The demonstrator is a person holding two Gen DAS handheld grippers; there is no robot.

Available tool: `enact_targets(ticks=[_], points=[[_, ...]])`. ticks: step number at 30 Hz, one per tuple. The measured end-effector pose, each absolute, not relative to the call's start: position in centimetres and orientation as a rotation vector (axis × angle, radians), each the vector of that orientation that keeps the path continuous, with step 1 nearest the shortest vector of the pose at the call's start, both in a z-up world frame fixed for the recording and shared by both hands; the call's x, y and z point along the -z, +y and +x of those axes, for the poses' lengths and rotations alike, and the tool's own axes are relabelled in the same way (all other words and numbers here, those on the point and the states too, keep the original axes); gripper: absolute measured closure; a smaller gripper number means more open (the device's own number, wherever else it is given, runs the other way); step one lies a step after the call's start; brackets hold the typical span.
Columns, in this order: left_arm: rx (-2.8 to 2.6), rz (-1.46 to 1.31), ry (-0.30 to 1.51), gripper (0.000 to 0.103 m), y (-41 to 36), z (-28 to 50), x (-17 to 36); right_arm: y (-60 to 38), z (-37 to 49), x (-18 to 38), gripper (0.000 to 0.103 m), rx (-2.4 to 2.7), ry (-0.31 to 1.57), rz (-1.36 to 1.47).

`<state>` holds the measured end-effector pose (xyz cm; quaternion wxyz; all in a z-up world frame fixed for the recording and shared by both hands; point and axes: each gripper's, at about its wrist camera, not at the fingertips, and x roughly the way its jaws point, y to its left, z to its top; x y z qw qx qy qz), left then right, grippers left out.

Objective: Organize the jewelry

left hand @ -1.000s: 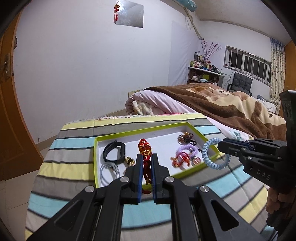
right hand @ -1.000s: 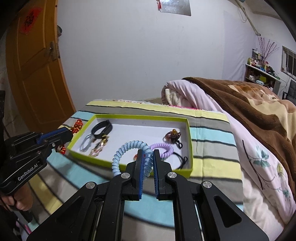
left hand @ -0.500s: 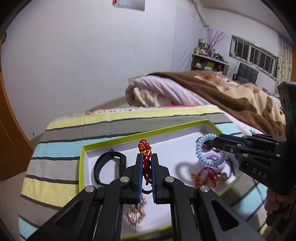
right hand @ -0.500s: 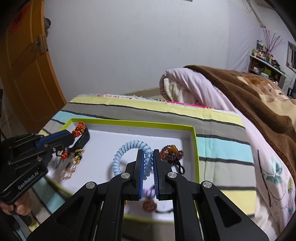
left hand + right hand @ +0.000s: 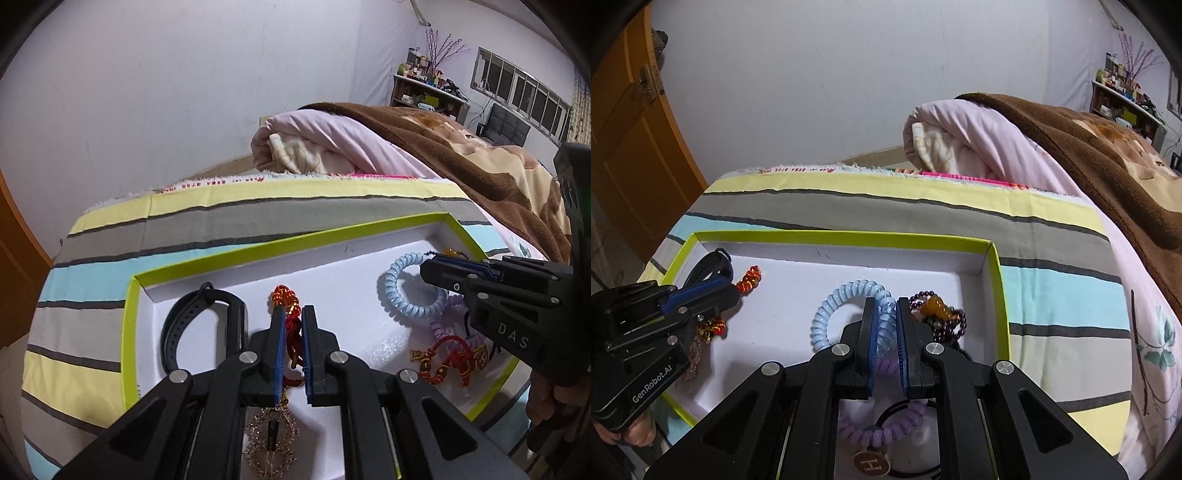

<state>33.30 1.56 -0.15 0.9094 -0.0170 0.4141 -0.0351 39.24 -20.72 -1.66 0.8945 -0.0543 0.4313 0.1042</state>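
A shallow white tray with a lime-green rim [image 5: 258, 245] [image 5: 849, 236] lies on the striped bedspread. My left gripper [image 5: 293, 321] is shut on a red-and-gold beaded bracelet [image 5: 284, 297] over the tray's left part; it also shows in the right wrist view [image 5: 750, 278]. My right gripper [image 5: 885, 314] is shut on a light-blue spiral hair tie [image 5: 834, 306] [image 5: 402, 284] over the tray's right part. A black wristband [image 5: 207, 325] lies in the tray at the left.
In the tray lie a purple spiral tie [image 5: 886, 424], a dark bead bracelet with an amber piece [image 5: 938, 314], a red charm bracelet [image 5: 447, 360] and a gold filigree piece [image 5: 271, 439]. A rolled pink quilt [image 5: 332, 144] and a brown blanket [image 5: 480, 162] lie behind.
Both grippers have moved forward and down over the tray, each still holding its item. The tray now fills more of both views.
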Motion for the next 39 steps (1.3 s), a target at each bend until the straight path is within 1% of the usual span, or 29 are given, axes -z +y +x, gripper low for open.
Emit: enact_targets(ticks=[2, 5, 6, 7, 9, 20, 32, 39], points=[[0.077, -0.038, 0.851, 0.094, 1.6, 33.2, 0.2, -20.7, 39.2, 1.7, 0.092, -0.212, 0.899, -0.116], [0.081, -0.051, 0.841, 0.092, 1.9, 33.2, 0.0, -20.7, 38.9, 1.5, 0.082, -0.218, 0.892, -0.117], [0.084, -0.058, 0.834, 0.087, 2.0, 33.0, -0.1, -20.8, 38.8, 1.4, 0.079, -0.217, 0.888, -0.119], [0.087, -0.066, 0.826, 0.081, 2.1, 32.8, -0.3, -20.8, 38.6, 1.3, 0.079, -0.215, 0.884, -0.12], [0.091, -0.081, 0.809, 0.078, 2.3, 32.4, -0.8, -20.8, 38.1, 0.9, 0.079, -0.217, 0.874, -0.119], [0.077, -0.105, 0.751, 0.078, 2.2, 27.8, -2.9, -21.1, 31.7, -1.4, 0.079, -0.234, 0.801, -0.104], [0.042, -0.102, 0.658, 0.078, 0.9, 18.4, -4.7, -20.1, 20.6, -3.4, 0.079, -0.258, 0.704, -0.129], [0.0, -0.096, 0.62, 0.078, 0.5, 13.5, -5.0, -20.0, 15.4, -3.4, 0.079, -0.272, 0.695, -0.104]])
